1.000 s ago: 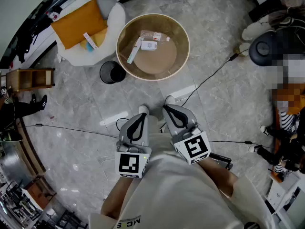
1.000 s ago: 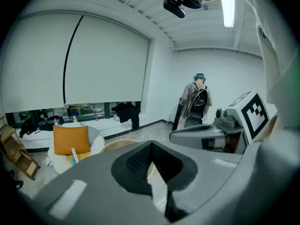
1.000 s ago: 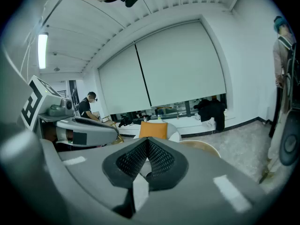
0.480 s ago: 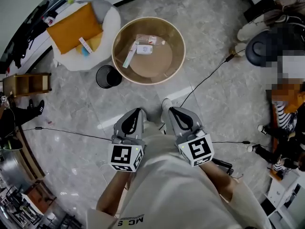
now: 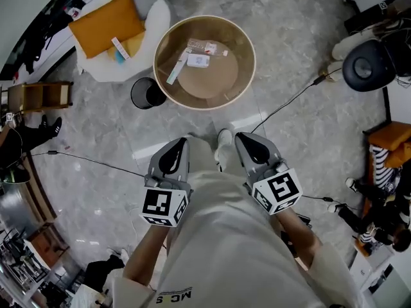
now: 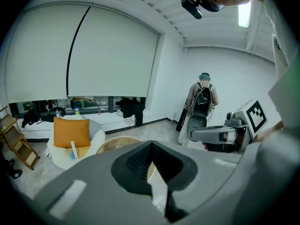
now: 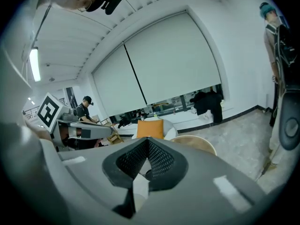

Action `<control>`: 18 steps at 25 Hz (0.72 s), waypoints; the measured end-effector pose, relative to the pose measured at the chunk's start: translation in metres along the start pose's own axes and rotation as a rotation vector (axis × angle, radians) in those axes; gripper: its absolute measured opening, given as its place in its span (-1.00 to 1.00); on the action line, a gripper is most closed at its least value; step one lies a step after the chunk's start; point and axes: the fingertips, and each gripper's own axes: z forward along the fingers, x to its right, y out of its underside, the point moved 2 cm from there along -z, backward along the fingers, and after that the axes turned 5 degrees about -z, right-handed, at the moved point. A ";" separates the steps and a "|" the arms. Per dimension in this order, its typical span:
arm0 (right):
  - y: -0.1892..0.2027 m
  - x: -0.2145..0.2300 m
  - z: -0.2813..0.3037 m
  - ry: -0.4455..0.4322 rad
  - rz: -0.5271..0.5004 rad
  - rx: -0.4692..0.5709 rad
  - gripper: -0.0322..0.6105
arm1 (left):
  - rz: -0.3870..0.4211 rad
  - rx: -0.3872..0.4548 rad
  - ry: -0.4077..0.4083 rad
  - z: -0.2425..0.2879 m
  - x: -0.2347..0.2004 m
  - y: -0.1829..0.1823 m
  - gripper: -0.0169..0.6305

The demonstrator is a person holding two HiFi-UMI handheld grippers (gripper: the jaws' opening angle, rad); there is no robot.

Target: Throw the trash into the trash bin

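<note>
Left gripper (image 5: 182,143) and right gripper (image 5: 244,138) have jaws together, empty. Best to step closer, then open one squarely over the trash (image 5: 198,60) near the table's (image 5: 215,82) far edge.

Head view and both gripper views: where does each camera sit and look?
Head view: on the person's head, looking steeply down at the round table, trash bin and floor; shows the shirt, left gripper, right gripper.
Left gripper view: on the left gripper, looking along its shut jaws toward the round table; right gripper at right.
Right gripper view: on the right gripper, looking along its shut jaws toward the round table; left gripper at left.
Shared: all see the round table and orange cushion.
</note>
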 end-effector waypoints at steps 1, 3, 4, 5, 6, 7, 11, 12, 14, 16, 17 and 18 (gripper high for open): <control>-0.006 0.005 0.004 0.001 -0.015 0.012 -0.82 | -0.006 0.002 -0.012 0.002 -0.004 -0.004 -0.95; -0.018 0.014 0.016 -0.001 -0.044 0.032 -0.83 | -0.021 0.010 -0.037 0.008 -0.016 -0.013 -0.95; -0.023 0.017 0.024 -0.008 -0.056 0.032 -0.84 | -0.031 0.011 -0.046 0.012 -0.023 -0.016 -0.95; -0.027 0.019 0.032 -0.018 -0.070 0.024 -0.84 | -0.044 0.008 -0.051 0.017 -0.030 -0.017 -0.95; -0.029 0.020 0.041 -0.027 -0.088 0.007 -0.84 | -0.058 0.004 -0.052 0.022 -0.037 -0.017 -0.95; -0.031 0.021 0.050 -0.033 -0.109 -0.016 -0.84 | -0.071 0.000 -0.050 0.027 -0.043 -0.017 -0.95; -0.041 0.029 0.103 -0.033 -0.146 -0.083 -0.84 | -0.084 0.006 -0.020 0.058 -0.076 -0.034 -0.95; -0.043 0.030 0.114 -0.040 -0.138 -0.097 -0.83 | -0.088 0.006 -0.011 0.064 -0.082 -0.038 -0.95; -0.049 0.030 0.135 -0.067 -0.148 -0.123 -0.83 | -0.101 0.004 0.003 0.078 -0.095 -0.044 -0.95; -0.055 0.029 0.161 -0.092 -0.197 -0.154 -0.83 | -0.110 -0.003 0.021 0.096 -0.111 -0.048 -0.95; -0.057 0.030 0.174 -0.105 -0.229 -0.167 -0.83 | -0.110 -0.009 0.034 0.106 -0.118 -0.049 -0.95; -0.060 0.030 0.188 -0.120 -0.258 -0.175 -0.83 | -0.109 -0.016 0.046 0.117 -0.125 -0.049 -0.95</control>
